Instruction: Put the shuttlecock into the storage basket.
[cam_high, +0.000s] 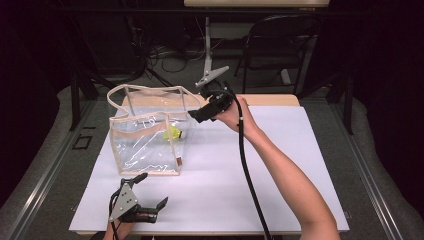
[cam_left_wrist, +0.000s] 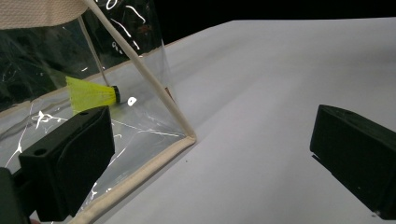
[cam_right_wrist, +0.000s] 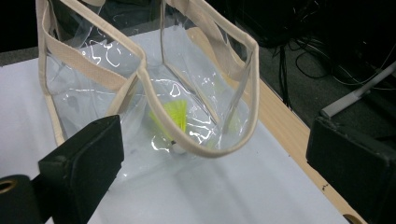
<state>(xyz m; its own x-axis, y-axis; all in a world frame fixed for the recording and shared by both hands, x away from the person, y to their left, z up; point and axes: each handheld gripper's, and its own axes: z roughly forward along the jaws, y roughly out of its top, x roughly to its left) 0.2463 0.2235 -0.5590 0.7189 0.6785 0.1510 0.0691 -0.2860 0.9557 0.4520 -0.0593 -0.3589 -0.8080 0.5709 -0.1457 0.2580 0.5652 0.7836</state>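
- The left claw (cam_high: 150, 206) rests low at the near left edge of the counter (cam_high: 280, 165), jaws spread wide with nothing between them. In the left gripper view it looks past the bag's near bottom corner, close to the bag but not touching it.
- The clear bag (cam_high: 145, 145) with its tan trim stands upright on the left half of the counter, mouth open to the top, its two strap handles (cam_right_wrist: 205, 70) arching above the rim.
- The yellow shuttlecock (cam_high: 173, 133) lies on its side on the bag's floor, toward the right wall. In the left gripper view its feathers point left and its dark cork tip (cam_left_wrist: 116, 94) points right, so its long axis runs roughly along the bag's floor.
- The right claw (cam_high: 196, 116) hovers at the bag's upper right rim, jaws spread and holding nothing. In the right gripper view the shuttlecock (cam_right_wrist: 173, 116) lies ahead of and below it, seen through the loop of the nearer handle.
- The right claw is by far the nearer one to the shuttlecock, and it alone is above the open mouth. My judgement: the coming move turns on dropping down through the mouth past that handle, then closing across the shuttlecock's length rather than along it.
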